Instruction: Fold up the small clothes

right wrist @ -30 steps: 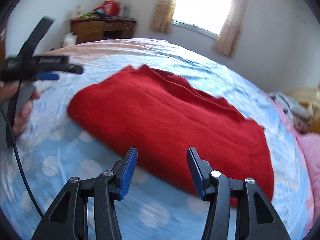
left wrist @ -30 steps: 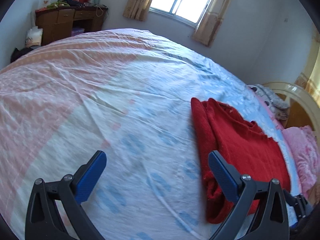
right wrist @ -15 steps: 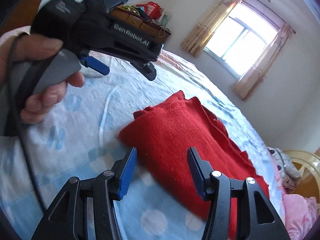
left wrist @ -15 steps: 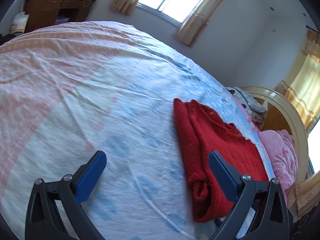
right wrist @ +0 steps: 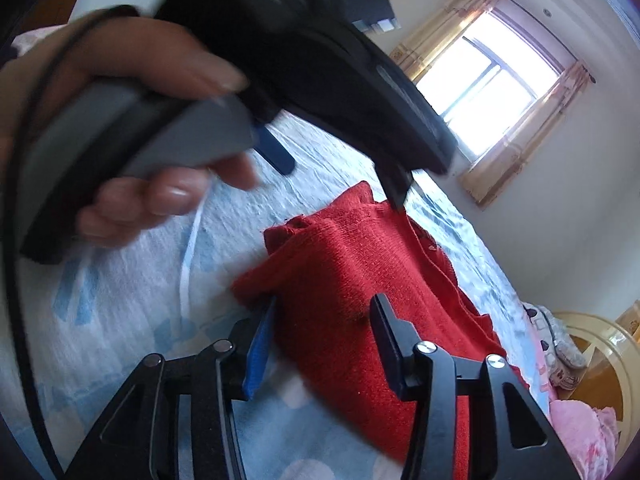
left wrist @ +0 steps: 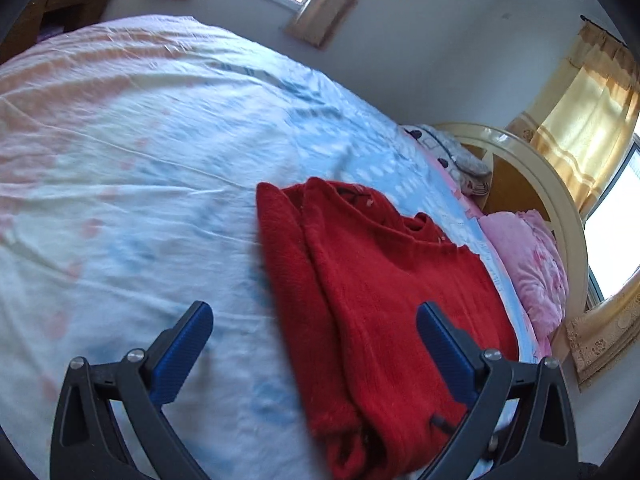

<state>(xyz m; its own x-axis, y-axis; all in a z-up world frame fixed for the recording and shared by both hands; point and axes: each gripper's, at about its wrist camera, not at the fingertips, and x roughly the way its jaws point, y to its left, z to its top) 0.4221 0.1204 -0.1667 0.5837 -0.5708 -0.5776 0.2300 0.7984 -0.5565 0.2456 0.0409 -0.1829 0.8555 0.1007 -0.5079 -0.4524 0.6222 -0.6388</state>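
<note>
A folded red knit sweater [left wrist: 384,292] lies on the bed sheet [left wrist: 132,168] towards the right side of the bed. My left gripper [left wrist: 316,344] is open and empty, hovering over the sweater's near left edge. In the right wrist view the sweater [right wrist: 360,280] fills the middle. My right gripper [right wrist: 324,340] is open, its jaws standing on either side of the sweater's near corner. The left gripper's body [right wrist: 304,64], held in a hand [right wrist: 132,128], passes close above in that view.
A pink pillow [left wrist: 528,264] and a cream rounded headboard [left wrist: 560,208] lie beyond the sweater on the right. A grey patterned cloth [left wrist: 460,156] sits near the headboard. Windows with yellow curtains [right wrist: 492,88] are on the far wall. The sheet's left part is pink.
Both grippers have moved in towards the sweater. The left gripper swung right so the sweater now sits between its fingers. The right gripper closed in on the sweater's near corner.
</note>
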